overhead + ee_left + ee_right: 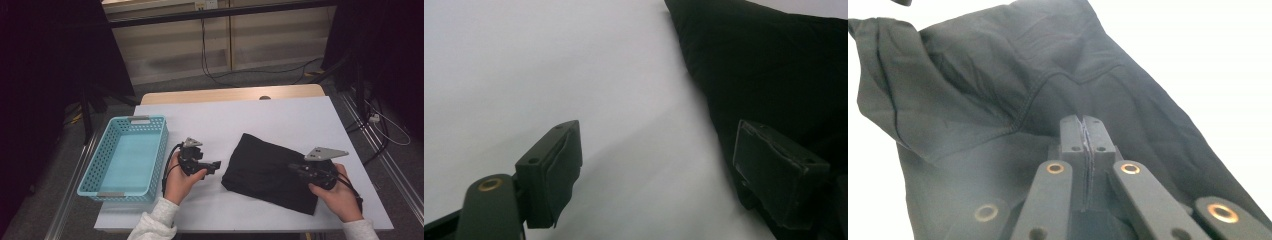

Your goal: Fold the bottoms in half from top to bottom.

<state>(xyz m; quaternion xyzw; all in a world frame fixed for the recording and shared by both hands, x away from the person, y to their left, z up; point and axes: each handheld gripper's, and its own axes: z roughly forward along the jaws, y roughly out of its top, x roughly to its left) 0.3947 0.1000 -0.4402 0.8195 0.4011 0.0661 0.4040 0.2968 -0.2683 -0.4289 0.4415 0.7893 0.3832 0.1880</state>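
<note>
Jaws pinched together on our right gripper [298, 169] at the black garment [265, 167], four o'clock on the table [280, 112], we should lift slowly, with our left gripper [217, 165] agape beside the cloth.

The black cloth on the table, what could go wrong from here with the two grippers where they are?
The right gripper is shut over the black cloth, but whether fabric is pinched cannot be told, so a lift may come up empty. The left gripper stands open beside the cloth's edge, so a one-sided pull could drag or unfold it. The blue basket sits close behind the left hand, which could bump it.
</note>
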